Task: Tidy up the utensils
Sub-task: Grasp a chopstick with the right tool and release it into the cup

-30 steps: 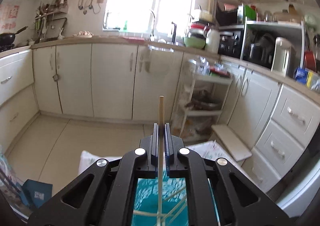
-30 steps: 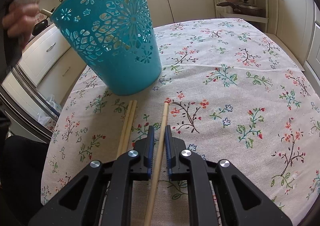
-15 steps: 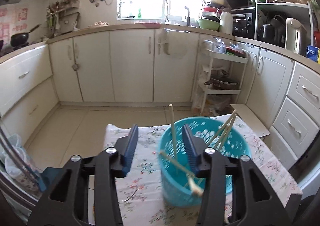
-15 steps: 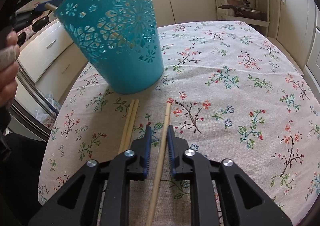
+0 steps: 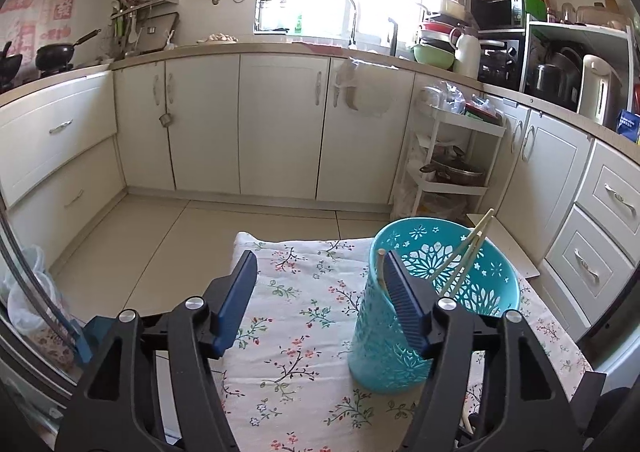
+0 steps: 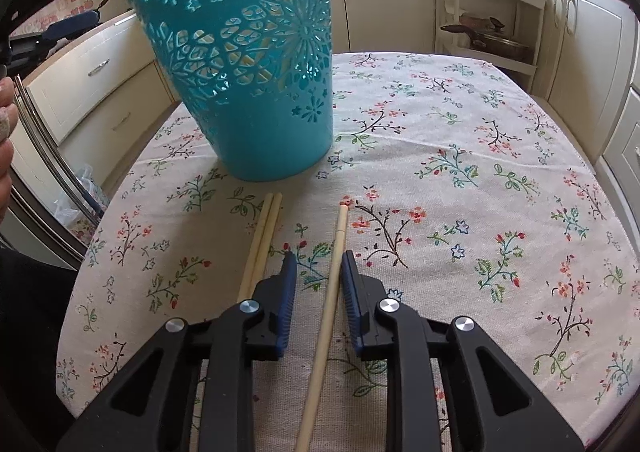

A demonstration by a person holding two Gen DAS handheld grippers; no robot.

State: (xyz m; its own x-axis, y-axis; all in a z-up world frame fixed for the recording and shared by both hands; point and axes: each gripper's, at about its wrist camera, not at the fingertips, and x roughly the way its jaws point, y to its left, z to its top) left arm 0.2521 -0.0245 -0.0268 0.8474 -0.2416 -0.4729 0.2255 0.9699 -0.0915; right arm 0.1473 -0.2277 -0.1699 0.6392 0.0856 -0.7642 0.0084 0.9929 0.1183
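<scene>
A teal cut-out basket stands on the floral tablecloth and holds several wooden chopsticks. My left gripper is wide open and empty, above and to the left of the basket. In the right wrist view the basket stands at the far left. My right gripper is open, its jaws on either side of a single chopstick lying on the cloth, not touching it. Two more chopsticks lie side by side just left of it.
The table's near and left edges drop off to the kitchen floor. White cabinets and a white trolley with pots stand beyond the table. A person's hand shows at the left edge.
My left gripper opened and let its chopstick fall into the basket, then drew back and up. My right gripper moved slightly forward along the single chopstick, and its jaws spread a little.
</scene>
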